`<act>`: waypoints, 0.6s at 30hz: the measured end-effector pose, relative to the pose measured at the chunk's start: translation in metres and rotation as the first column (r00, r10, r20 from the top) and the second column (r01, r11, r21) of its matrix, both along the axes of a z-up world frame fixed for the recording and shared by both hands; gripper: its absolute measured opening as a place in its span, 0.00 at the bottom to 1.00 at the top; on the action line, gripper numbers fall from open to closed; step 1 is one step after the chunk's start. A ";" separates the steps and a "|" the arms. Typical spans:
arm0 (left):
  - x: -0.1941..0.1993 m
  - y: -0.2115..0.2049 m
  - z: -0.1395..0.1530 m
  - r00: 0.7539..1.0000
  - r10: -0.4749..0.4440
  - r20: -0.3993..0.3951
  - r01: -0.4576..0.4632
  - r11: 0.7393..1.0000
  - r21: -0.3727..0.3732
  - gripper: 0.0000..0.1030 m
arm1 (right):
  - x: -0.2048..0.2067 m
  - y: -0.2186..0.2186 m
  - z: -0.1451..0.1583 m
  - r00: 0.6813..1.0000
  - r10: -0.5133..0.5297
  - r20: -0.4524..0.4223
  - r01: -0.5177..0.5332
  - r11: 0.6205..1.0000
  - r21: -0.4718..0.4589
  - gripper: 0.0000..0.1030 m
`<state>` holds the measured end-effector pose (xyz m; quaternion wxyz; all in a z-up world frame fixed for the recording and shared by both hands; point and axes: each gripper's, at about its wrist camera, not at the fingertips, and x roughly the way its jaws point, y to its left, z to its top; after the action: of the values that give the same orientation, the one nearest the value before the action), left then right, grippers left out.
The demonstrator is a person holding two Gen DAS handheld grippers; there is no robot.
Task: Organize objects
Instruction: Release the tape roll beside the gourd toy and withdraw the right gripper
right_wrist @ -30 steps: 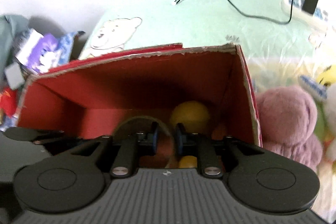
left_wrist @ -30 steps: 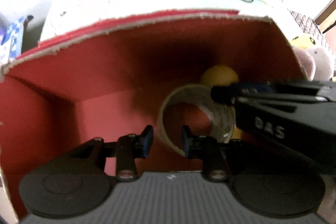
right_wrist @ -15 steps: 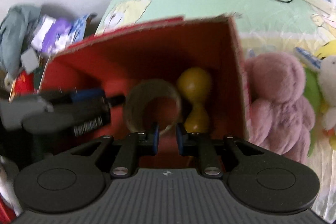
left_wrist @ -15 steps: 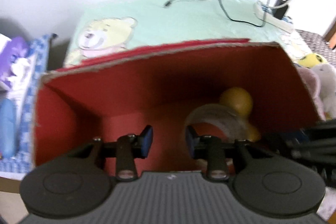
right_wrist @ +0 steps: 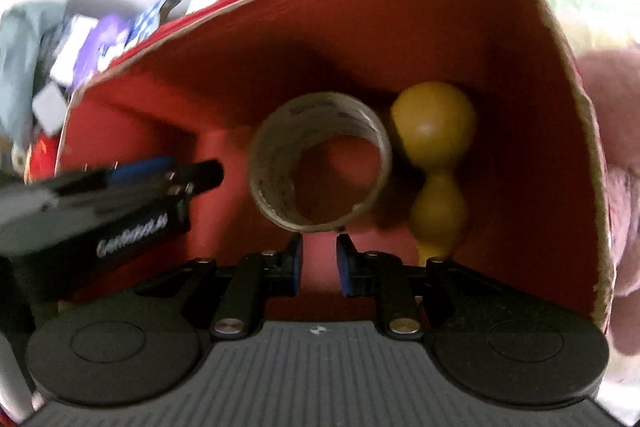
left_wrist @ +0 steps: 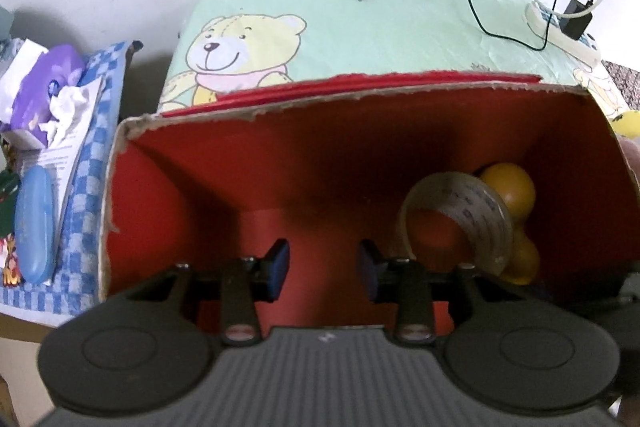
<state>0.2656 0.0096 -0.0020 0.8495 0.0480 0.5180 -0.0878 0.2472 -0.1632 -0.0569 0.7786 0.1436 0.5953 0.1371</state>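
**Tape roll set down in the red box, both grippers free of it**

Taking the red box (left_wrist: 168, 187) as the landmark: nearest its front edge, the left gripper (left_wrist: 322, 269) hangs over the bare red floor with its jaws spread; they have just been opening, and nothing lies between them. The right gripper (right_wrist: 319, 263) hovers just short of the tape roll (right_wrist: 320, 163), its jaws a narrow gap apart and gripping nothing. This looks like a release, the roll left to rest inside while the tools stand clear.

Deeper in, toward the box's right side, the roll lies on the floor, a pale, part-translucent ring with faint printing on its inner core. Just beside it, against the right wall, lies a yellow dumbbell-shaped toy (right_wrist: 434, 131), smooth and glossy; the two look to be touching.

Beyond the back wall lies the bear-print mat (left_wrist: 360, 39); outside the right wall sits a pink plush (right_wrist: 612, 147).
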 end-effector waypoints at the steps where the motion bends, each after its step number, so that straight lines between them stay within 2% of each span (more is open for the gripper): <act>1: 0.000 -0.001 0.000 1.000 -0.005 0.004 0.005 1.000 0.006 0.37 | -0.001 -0.004 0.000 1.000 -0.023 -0.003 0.023 1.000 0.020 0.20; 4: -0.002 -0.005 0.000 1.000 -0.016 0.015 0.016 1.000 0.022 0.37 | -0.005 -0.008 0.001 0.997 -0.072 0.019 0.072 0.997 0.027 0.20; 11: -0.006 -0.008 0.000 0.999 -0.027 0.028 0.026 0.999 0.046 0.37 | -0.022 -0.008 0.008 0.992 -0.083 0.096 0.084 0.996 -0.006 0.20; 15: -0.009 -0.012 0.001 0.998 -0.038 0.050 0.034 0.996 0.078 0.37 | -0.034 -0.015 0.013 0.987 -0.102 0.128 0.096 0.994 0.050 0.20; 18: -0.016 -0.016 0.004 0.996 -0.041 0.081 0.032 0.993 0.110 0.37 | -0.042 -0.017 0.021 0.976 -0.113 0.188 0.100 0.992 0.076 0.20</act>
<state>0.2497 -0.0063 0.0022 0.8648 0.1075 0.4851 -0.0729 0.2050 -0.1803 -0.0358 0.8335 0.1872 0.5038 0.1279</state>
